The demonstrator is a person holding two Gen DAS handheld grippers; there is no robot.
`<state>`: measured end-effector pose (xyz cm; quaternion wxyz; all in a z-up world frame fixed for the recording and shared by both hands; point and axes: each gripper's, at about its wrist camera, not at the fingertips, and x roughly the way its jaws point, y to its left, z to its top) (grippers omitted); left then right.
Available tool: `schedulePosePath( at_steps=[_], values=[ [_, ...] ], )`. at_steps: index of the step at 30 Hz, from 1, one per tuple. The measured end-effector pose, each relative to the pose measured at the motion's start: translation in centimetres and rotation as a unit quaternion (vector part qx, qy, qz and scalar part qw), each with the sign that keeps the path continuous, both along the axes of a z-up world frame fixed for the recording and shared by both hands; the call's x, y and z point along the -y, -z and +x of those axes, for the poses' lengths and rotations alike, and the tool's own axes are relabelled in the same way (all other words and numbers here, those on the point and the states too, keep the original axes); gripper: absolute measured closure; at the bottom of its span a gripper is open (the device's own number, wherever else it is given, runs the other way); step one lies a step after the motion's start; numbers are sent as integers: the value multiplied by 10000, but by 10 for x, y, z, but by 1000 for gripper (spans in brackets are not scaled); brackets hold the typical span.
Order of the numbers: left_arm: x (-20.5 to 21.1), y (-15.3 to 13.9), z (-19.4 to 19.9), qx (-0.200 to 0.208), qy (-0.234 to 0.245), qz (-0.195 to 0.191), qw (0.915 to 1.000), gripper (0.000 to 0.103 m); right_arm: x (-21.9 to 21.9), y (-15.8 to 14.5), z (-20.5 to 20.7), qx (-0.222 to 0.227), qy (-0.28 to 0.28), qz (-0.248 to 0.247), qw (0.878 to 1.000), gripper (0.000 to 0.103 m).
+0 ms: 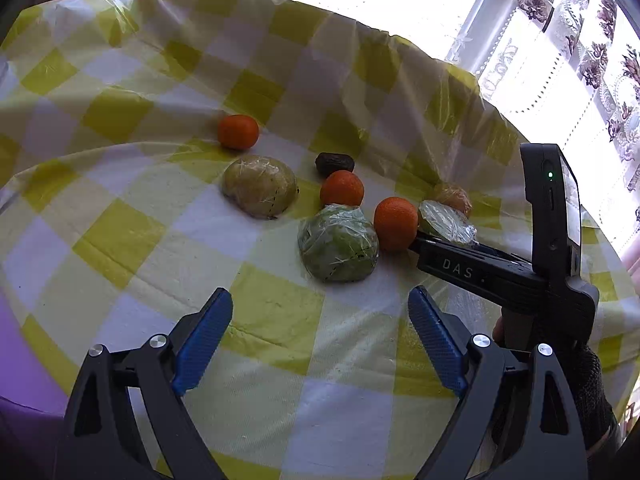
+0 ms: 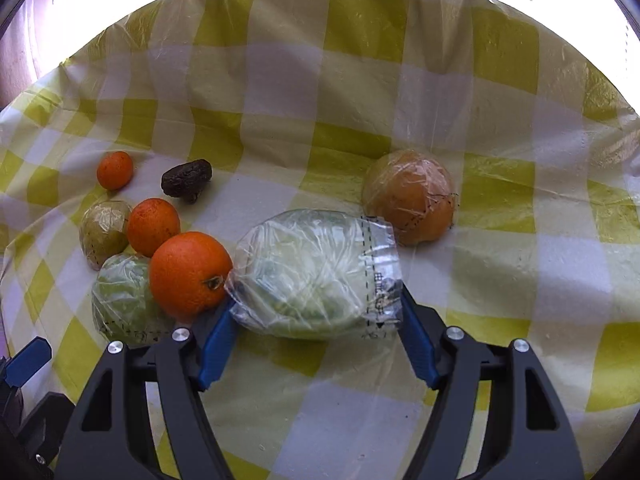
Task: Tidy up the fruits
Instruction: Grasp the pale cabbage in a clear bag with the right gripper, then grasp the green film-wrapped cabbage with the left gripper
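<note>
My right gripper (image 2: pixel 316 332) is shut on a plastic-wrapped pale green fruit (image 2: pixel 316 276), its blue pads pressing both sides of the fruit just above the checked tablecloth (image 2: pixel 360 420). An orange (image 2: pixel 188 272) touches the fruit's left side. In the left wrist view the same fruit (image 1: pixel 446 222) sits in the right gripper (image 1: pixel 448 236) beside that orange (image 1: pixel 395 222). My left gripper (image 1: pixel 320 320) is open over bare cloth, nothing between its fingers, just short of a wrapped green fruit (image 1: pixel 338 248).
Left of the held fruit lie two more oranges (image 2: pixel 154 226) (image 2: pixel 115 170), a dark wrinkled fruit (image 2: pixel 186 180), a wrapped yellowish fruit (image 2: pixel 104 232) and a wrapped green one (image 2: pixel 120 300). A wrapped orange-brown fruit (image 2: pixel 410 196) lies behind. A curtained window (image 1: pixel 560 40) is beyond the table.
</note>
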<state>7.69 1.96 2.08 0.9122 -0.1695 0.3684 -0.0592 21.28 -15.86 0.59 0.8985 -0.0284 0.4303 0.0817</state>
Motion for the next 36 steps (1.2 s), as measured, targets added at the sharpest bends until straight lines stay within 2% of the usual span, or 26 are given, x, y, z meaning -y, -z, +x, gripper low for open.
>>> schedulePosePath(
  at_steps=[3,7,9,12,15,19,21,23,26,30,33,34,36],
  values=[
    [1,0,1,-20,-9,22,10000,17,1,-1,8,14,-10,192,9998,31],
    [2,0,1,-45,-25,46,10000,17,7,1,14,-41,-30,485,9988,47],
    [3,0,2,-59,-30,55,10000,17,13,0,12,-2,8,674,9977,47],
    [2,1,3,-82,-49,54,9999,17,35,-7,-6,251,235,959,9948,47],
    [2,2,4,-114,-75,82,9999,17,47,-5,-28,155,629,1027,9926,48],
    [4,2,8,-189,-71,167,9997,18,62,-1,-69,131,1074,1372,9846,48],
    [8,3,13,-286,-25,280,9992,20,70,2,-89,160,1242,1643,9784,47],
    [12,3,21,-332,17,349,9988,27,76,6,-103,175,1423,1853,9722,47],
    [19,4,41,-405,93,399,9983,33,80,6,-117,336,1576,1999,9665,47],
    [34,6,70,-469,244,598,9968,37,76,4,-116,432,1506,1938,9685,47],
    [44,7,82,-513,246,937,9940,39,69,2,-112,466,1348,1919,9710,47],
    [47,7,83,-540,201,1086,9924,45,68,3,-112,458,1336,1931,9710,47],
    [49,7,83,-529,222,1108,9922,46,69,3,-112,441,1349,1968,9701,47]
  ],
)
